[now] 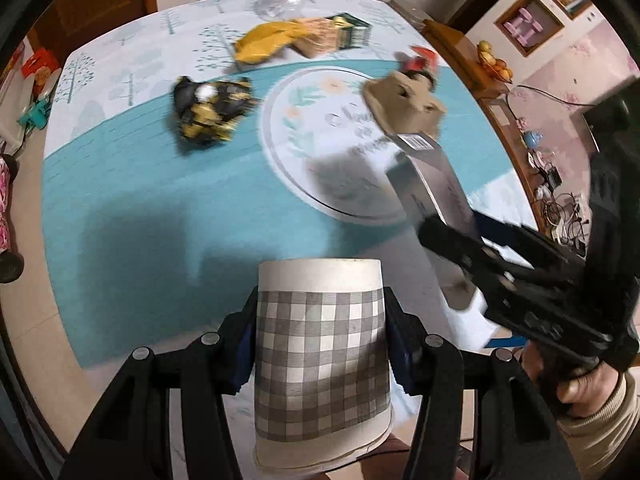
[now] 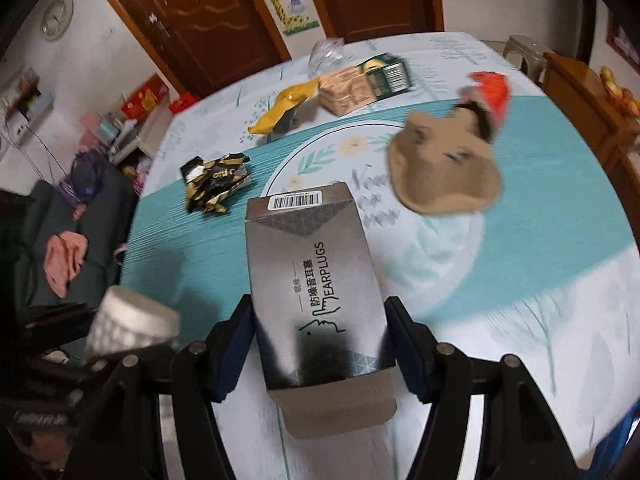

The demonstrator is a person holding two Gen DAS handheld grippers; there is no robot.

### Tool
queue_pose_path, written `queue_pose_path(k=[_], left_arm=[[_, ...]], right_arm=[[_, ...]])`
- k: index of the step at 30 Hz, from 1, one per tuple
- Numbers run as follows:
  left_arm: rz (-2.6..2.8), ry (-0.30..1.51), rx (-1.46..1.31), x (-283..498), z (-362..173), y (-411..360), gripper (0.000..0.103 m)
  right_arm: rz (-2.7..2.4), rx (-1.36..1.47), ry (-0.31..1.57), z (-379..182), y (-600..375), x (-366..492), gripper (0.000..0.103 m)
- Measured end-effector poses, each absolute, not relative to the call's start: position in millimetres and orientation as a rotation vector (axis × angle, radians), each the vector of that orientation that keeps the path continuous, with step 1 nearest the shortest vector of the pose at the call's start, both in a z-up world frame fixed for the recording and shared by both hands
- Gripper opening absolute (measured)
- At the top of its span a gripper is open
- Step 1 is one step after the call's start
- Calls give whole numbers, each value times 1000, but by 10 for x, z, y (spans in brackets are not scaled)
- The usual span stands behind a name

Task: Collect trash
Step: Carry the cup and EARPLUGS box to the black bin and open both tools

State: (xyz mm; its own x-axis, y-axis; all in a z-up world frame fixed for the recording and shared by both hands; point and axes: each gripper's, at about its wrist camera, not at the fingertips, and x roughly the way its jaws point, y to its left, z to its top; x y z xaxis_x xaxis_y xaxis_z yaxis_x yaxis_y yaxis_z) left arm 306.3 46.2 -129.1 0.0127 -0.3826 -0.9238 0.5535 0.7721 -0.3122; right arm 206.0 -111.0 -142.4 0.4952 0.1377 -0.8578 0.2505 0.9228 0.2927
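Paper cup (image 1: pixel 320 344), grey-and-white checked with plain white bands, sits base-forward at 6 o'clock in the left wrist view; silver "EARPLUGS" box (image 2: pixel 316 296), barcode flap open at its far end, occupies 6 o'clock in the right wrist view. On the bench: black-and-gold wrapper (image 1: pixel 212 110) at 10 o'clock, yellow wrapper (image 1: pixel 264 42) at 12, tan cardboard tray (image 1: pixel 404 102) at 1.

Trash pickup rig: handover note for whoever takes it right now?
Left tool: shut on checked paper cup, lifted off the table.
Right tool: shut on silver earplugs box, also lifted.
Still on the tablecloth: black-gold wrapper, yellow wrapper, brown cardboard piece, red wrapper, clear plastic, cartons at the far edge.
No bin in view.
Left: drop both, collect the rest.
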Motion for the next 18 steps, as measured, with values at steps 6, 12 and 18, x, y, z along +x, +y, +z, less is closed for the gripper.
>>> queue_pose_path(k=[6,12,18], left_arm=[[-759,1361,170,2403,-1146,173,53],[-775,1373,202,1565,-1116,-177,53],[-757,1385,191,913,-1121,-376,53]], right_arm=[[-45,486,1032,-1222,-1337,1123,64],[-43,500,1027,-1168,-1579,225,64],[-34,506,1068,-1305,-1830,-451,64]])
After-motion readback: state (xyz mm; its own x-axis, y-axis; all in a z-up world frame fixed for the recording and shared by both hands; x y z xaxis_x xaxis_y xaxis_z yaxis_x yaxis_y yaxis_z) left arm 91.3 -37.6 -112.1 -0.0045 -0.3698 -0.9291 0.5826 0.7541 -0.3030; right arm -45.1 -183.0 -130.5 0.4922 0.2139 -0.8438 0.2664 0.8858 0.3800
